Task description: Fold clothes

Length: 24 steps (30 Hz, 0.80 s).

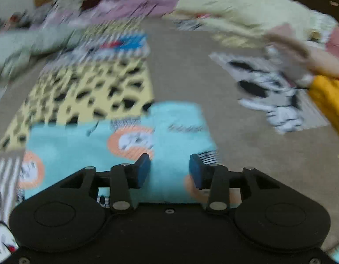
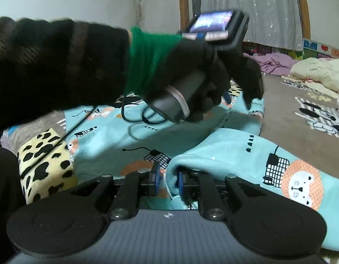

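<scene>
The right hand-held gripper (image 2: 168,179) pinches a fold of the teal printed garment (image 2: 246,154); the left hand-held gripper (image 1: 169,170) hovers over it, jaws apart and empty.

The folded garment (image 1: 116,145) lies near on the floor (image 1: 187,66), overlapping the near edge of a spotted blanket (image 1: 88,92) behind it. A bedding heap (image 1: 246,11) sits far right.

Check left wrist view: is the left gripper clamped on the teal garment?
No. The left gripper has its blue pads wide apart above the teal garment, gripping nothing.
</scene>
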{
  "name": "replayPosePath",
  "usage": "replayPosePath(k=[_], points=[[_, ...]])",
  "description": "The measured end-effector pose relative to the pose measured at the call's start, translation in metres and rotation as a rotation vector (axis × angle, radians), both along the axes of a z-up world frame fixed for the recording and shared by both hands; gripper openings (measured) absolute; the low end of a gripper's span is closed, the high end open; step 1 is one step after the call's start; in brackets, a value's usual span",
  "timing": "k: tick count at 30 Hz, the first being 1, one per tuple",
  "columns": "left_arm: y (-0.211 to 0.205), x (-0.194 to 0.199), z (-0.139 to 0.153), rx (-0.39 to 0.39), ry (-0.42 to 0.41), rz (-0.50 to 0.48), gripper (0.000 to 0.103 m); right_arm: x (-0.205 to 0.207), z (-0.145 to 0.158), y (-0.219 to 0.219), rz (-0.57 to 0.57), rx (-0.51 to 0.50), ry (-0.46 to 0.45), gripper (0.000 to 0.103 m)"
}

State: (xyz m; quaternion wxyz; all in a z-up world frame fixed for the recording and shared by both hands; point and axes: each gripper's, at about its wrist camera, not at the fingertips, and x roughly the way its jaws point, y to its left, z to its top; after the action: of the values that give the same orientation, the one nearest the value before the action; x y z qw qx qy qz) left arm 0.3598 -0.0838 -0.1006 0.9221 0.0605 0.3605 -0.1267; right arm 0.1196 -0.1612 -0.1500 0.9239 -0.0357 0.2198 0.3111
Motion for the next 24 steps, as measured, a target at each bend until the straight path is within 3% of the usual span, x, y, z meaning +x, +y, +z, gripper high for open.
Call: replayPosePath(k=[5,8,11,15,16,17,18,20,24], points=[[-0.046,-0.047,0.029,-0.076,0.056,-0.439,0.044,-0.006,0.004,-0.001,0.003,-0.002,-0.022,0.03],[-0.087,-0.072,0.026,-0.069,0.127,-0.67,0.047,-0.008,0.005,-0.002,0.001,0.002,-0.018,0.033],[-0.125,-0.091,0.009,0.003,0.207,-0.826,0.05,-0.008,0.007,-0.001,0.0,-0.001,-0.017,0.033],[-0.157,-0.099,-0.019,0.084,0.302,-0.908,0.047,-0.007,0.008,-0.002,-0.001,0.002,-0.022,0.034],[-0.158,-0.102,-0.022,0.094,0.31,-0.928,0.035,-0.007,0.009,-0.003,-0.002,0.005,-0.023,0.034],[-0.158,-0.106,-0.023,0.106,0.291,-0.944,0.026,-0.006,0.009,-0.004,-0.002,0.008,-0.023,0.034],[-0.156,-0.107,-0.02,0.118,0.263,-0.937,0.01,-0.007,0.01,-0.005,-0.002,0.011,-0.025,0.035],[-0.144,-0.105,-0.006,0.107,0.187,-0.888,0.006,-0.009,0.012,-0.007,0.007,0.015,-0.032,0.038],[-0.092,-0.1,0.034,-0.028,0.056,-0.762,0.006,-0.022,0.018,-0.02,0.028,0.021,-0.042,0.046]])
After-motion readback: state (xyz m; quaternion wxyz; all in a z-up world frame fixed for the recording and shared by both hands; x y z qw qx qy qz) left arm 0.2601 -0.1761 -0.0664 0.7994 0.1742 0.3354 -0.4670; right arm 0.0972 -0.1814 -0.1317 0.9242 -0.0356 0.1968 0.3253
